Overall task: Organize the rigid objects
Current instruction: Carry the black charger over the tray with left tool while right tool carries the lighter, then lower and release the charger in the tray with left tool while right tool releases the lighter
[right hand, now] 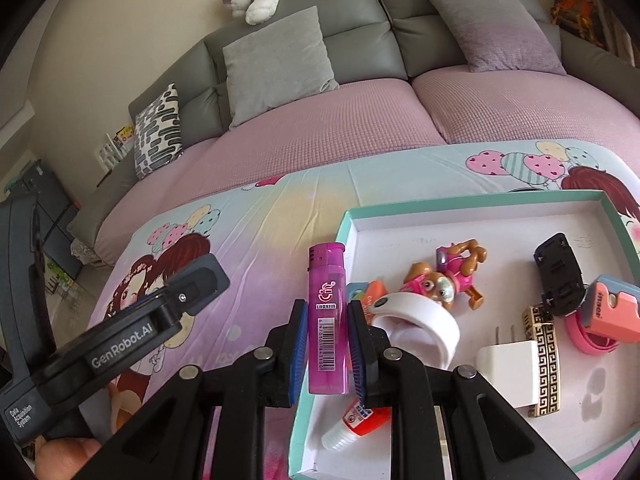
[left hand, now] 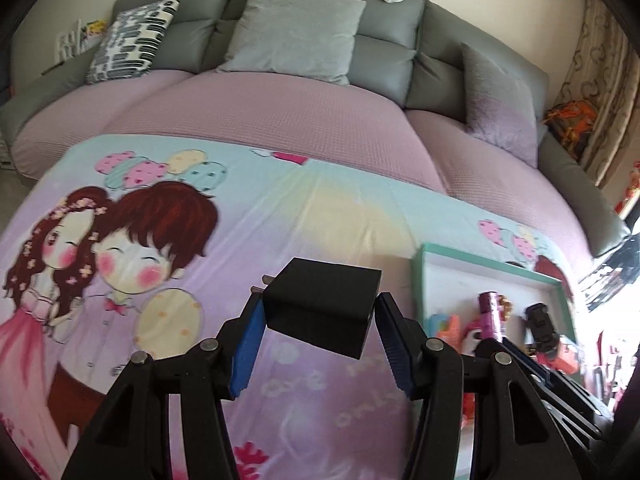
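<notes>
We had both tongs loaded above the cartoon-printed sheet (left hand: 280,208) that covered the surface in front of the sofa (left hand: 392,52). The left tongs (left hand: 320,312) were clenched on a black plug adapter (left hand: 324,308), its blue pads pressing the two side faces and its metal prongs pointing away to our left; it hung clear of the sheet, not resting on anything we could see. The right tongs (right hand: 328,344) were clamped around a purple lighter (right hand: 326,320), gripped about its lower half, with its long axis running straight out along the fingers and its cap end farthest from us. The teal-rimmed box (right hand: 472,200) lay to the right of both hands, and it already carried a toy puppy (right hand: 444,276), a white band (right hand: 420,324), a white charger (right hand: 512,372), a patterned bangle (right hand: 548,364), a black clip (right hand: 558,276) and a small glue tube (right hand: 356,424). The relation that mattered was this: in the right wrist view the lighter stood right over the box's near-left wall, half above the white floor and half above the sheet, so we judged the right hand much the nearer and needing only a short shift rightward before letting go. The adapter, by contrast, sat well to the left of the box (left hand: 492,256), so we judged it had to travel right across the sheet, and probably wait its turn to avoid crowding the other tongs
</notes>
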Demonstrator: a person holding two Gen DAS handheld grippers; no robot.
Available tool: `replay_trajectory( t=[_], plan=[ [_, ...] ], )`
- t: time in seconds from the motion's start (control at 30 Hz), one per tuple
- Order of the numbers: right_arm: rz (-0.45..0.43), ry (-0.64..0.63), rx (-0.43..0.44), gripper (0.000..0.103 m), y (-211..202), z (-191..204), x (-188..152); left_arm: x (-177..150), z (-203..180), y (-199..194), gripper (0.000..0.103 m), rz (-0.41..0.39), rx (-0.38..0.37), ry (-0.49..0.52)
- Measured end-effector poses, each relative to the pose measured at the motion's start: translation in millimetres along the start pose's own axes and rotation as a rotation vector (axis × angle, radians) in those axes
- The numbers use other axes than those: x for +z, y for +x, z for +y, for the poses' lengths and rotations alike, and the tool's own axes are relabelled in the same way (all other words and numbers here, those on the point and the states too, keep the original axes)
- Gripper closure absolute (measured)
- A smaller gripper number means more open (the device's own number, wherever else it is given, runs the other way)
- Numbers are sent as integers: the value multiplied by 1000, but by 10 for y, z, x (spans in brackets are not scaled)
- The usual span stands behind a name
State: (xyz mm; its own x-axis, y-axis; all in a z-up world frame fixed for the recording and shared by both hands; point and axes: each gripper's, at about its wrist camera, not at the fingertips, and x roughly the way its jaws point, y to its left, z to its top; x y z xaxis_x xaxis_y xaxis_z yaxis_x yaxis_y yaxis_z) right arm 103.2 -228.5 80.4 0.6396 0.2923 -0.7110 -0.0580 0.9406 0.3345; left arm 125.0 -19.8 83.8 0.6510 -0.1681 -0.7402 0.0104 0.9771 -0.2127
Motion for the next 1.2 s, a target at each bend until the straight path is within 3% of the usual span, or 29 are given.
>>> replay_trajectory(
  t=[0.17,0.33,1.0,1.2],
  plan=[
    [-25,31,-12,82,-75,-134,46,16,-195,-32,46,-16,-4,38],
    [-37,83,-100,82,-165,-385,90,7,-343,-20,46,-6,-12,72],
    [-17,198,-277,82,-346,-992,93,-93,-1071,52,45,35,-160,211],
    [-15,222,-294,81,-427,-1098,97,-135,-1268,67,45,44,-200,235]
  ],
)
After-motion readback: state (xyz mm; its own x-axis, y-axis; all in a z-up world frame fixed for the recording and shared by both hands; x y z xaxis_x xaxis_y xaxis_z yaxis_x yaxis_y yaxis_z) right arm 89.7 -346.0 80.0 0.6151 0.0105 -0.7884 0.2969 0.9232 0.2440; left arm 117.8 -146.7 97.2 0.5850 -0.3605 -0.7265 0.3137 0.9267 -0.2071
